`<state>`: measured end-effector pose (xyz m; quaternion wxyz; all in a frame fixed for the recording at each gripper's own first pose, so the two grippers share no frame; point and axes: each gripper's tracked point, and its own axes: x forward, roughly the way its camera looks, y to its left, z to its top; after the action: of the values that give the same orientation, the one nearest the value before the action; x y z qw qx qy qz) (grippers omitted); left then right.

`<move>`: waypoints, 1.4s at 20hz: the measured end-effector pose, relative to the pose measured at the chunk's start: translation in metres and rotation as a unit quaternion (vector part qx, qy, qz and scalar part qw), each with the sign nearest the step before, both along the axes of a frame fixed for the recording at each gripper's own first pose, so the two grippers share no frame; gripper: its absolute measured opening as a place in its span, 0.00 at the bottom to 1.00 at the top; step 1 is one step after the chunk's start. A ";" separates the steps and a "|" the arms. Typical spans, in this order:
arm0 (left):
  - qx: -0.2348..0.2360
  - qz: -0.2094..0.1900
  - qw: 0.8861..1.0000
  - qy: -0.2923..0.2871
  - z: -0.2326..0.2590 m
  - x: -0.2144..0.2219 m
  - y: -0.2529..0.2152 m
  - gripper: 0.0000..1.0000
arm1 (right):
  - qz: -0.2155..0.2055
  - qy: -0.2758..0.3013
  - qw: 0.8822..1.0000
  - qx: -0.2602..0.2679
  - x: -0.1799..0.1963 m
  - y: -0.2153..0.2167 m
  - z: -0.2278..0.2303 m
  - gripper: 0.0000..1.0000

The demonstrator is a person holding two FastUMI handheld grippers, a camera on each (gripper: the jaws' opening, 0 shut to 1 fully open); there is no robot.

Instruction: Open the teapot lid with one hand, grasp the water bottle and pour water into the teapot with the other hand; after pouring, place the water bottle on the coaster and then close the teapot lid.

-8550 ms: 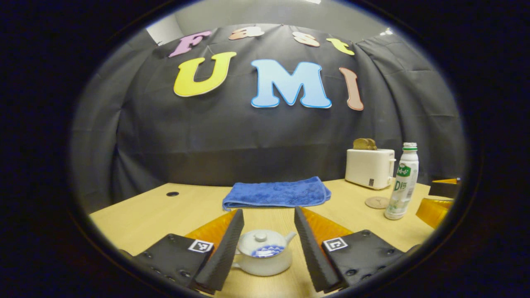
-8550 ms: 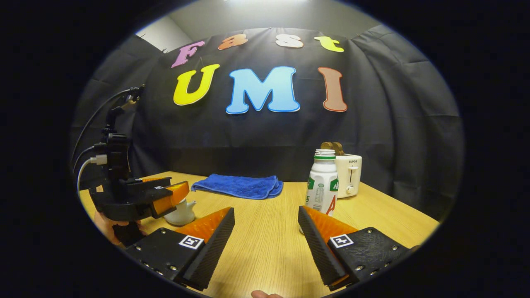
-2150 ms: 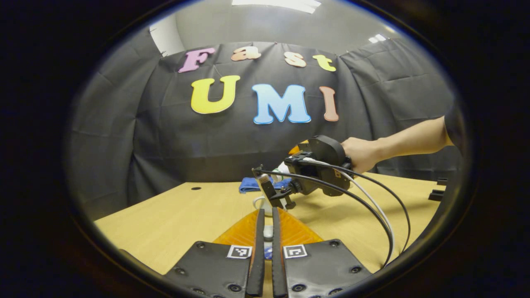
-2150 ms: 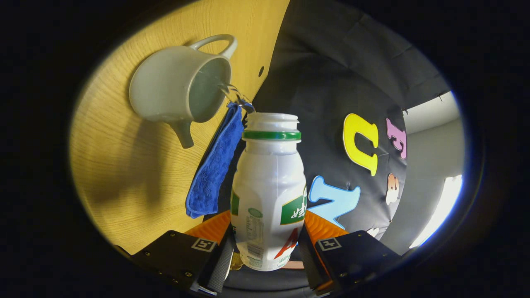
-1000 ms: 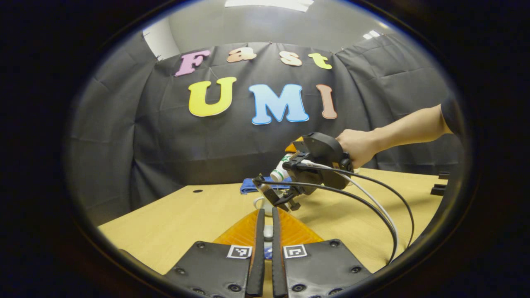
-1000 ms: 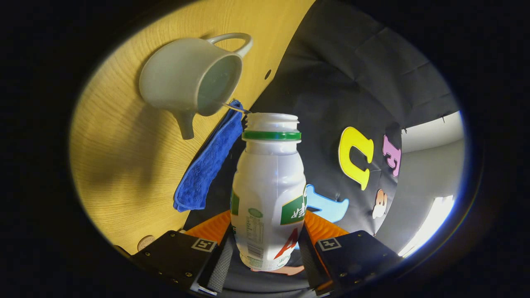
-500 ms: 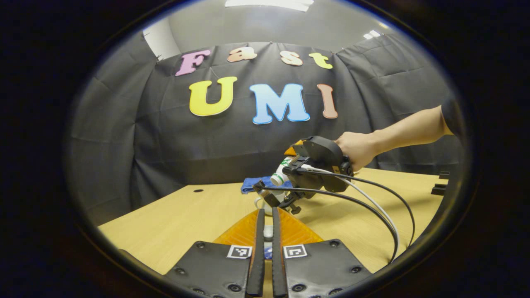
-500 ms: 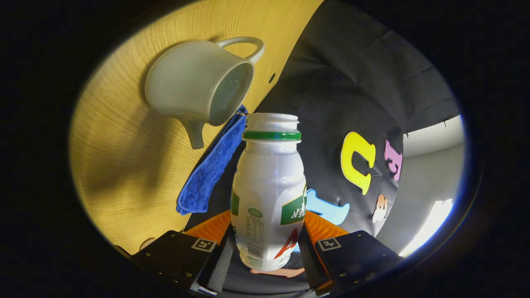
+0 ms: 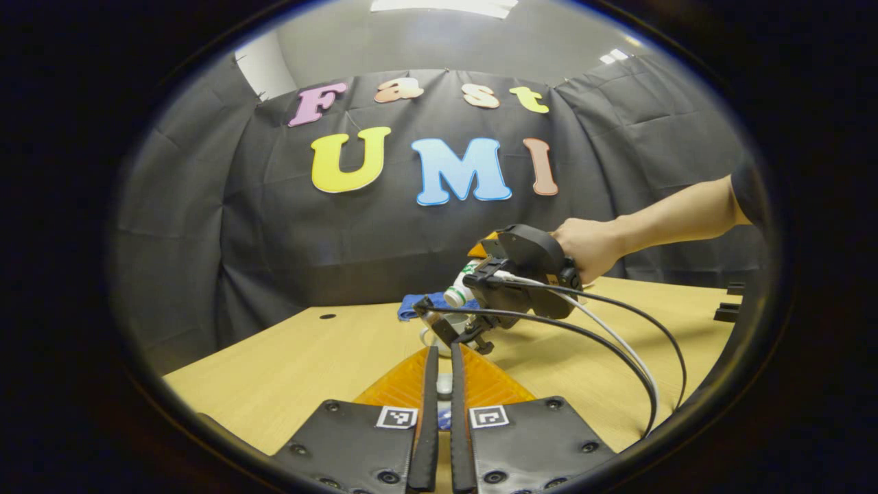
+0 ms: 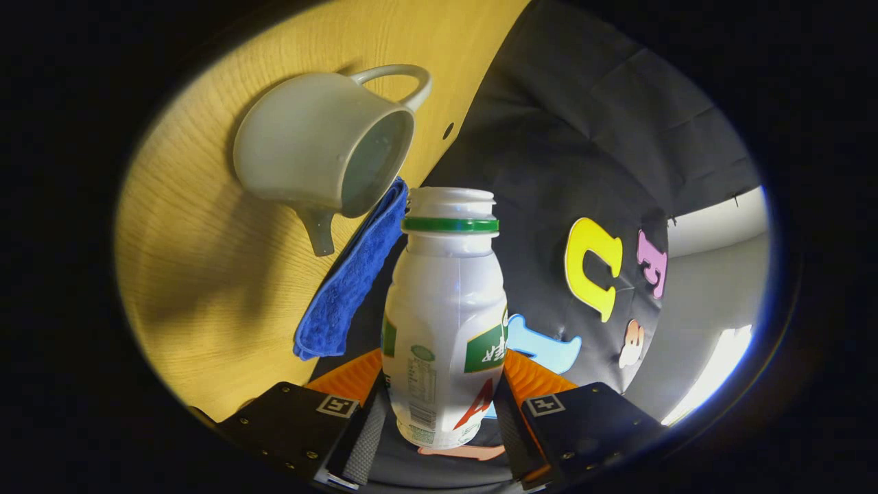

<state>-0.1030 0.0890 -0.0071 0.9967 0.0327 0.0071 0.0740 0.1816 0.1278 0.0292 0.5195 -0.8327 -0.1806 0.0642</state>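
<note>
In the right gripper view my right gripper (image 10: pixel 439 391) is shut on the white water bottle (image 10: pixel 446 315), which has a green neck ring and no cap. Its mouth points toward the open white teapot (image 10: pixel 322 158) standing on the wooden table (image 10: pixel 206 274). No water stream shows between them. In the left gripper view my left gripper (image 9: pixel 439 384) is shut on the teapot lid (image 9: pixel 444 386), of which a small white knob shows between the fingers. Beyond it a hand (image 9: pixel 590 247) holds the right gripper (image 9: pixel 477 271) with the tilted bottle (image 9: pixel 456 295) over the teapot (image 9: pixel 439 337).
A folded blue towel (image 10: pixel 350 281) lies behind the teapot, also seen as the blue towel (image 9: pixel 415 305) in the left gripper view. Cables (image 9: pixel 617 343) hang from the right gripper over the table. A small hole (image 9: pixel 328 316) marks the table's far left.
The thin stream of water from bottle to teapot seen a second ago has gone. The right gripper with the bottle has shifted slightly left. My left gripper holds still with the lid.
</note>
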 end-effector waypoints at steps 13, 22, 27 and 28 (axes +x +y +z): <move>-0.003 0.011 1.000 -0.001 -0.002 -0.001 0.008 0.18 | -0.012 0.187 0.939 0.288 -0.005 -0.010 -0.033 0.74; 0.001 0.034 0.999 -0.008 0.006 0.000 0.023 0.18 | 0.004 0.272 0.815 0.511 -0.041 -0.030 -0.001 0.74; 0.001 0.030 0.999 -0.020 0.018 0.021 0.026 0.18 | -0.003 0.299 0.716 0.631 -0.063 -0.077 0.021 0.74; 0.004 0.030 0.999 -0.025 0.023 0.025 0.027 0.18 | -0.004 0.301 0.698 0.650 -0.068 -0.086 0.027 0.74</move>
<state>-0.0779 0.1163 0.0159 0.9937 0.0344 -0.0171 0.1051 0.1137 0.0422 0.0563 0.9583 -0.2248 -0.0079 0.1760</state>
